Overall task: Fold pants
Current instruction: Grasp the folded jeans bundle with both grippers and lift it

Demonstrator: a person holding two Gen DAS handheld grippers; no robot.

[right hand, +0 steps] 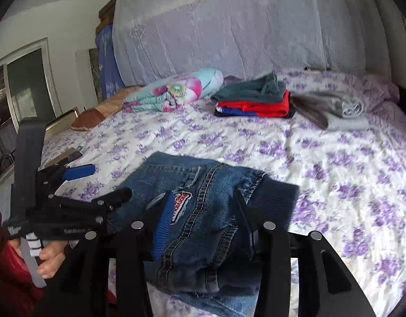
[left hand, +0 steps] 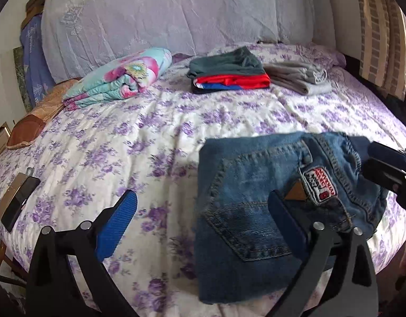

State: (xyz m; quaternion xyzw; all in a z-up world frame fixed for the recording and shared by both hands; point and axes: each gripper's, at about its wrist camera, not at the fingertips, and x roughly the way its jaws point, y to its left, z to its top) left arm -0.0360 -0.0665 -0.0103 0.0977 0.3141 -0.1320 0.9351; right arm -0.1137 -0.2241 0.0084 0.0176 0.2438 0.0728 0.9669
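Blue jeans (left hand: 258, 200) lie folded into a compact bundle on the floral bedspread (left hand: 155, 132), near the bed's front edge, back pocket and red-and-white patch facing up. My left gripper (left hand: 203, 206) is open, its right finger over the jeans, its left finger over bare bedspread. In the right wrist view the jeans (right hand: 203, 206) lie under my right gripper (right hand: 203, 206), which is open with its fingers astride the waistband part. The left gripper (right hand: 97, 182) shows at the left of that view. The right gripper's tip shows at the right edge of the left wrist view (left hand: 387, 166).
A stack of folded green, red and blue clothes (left hand: 226, 71) and a folded grey garment (left hand: 300, 78) lie at the back. A rolled floral blanket (left hand: 118, 79) lies back left. A phone (left hand: 18, 200) and a brown cushion (left hand: 31, 126) sit at the left edge.
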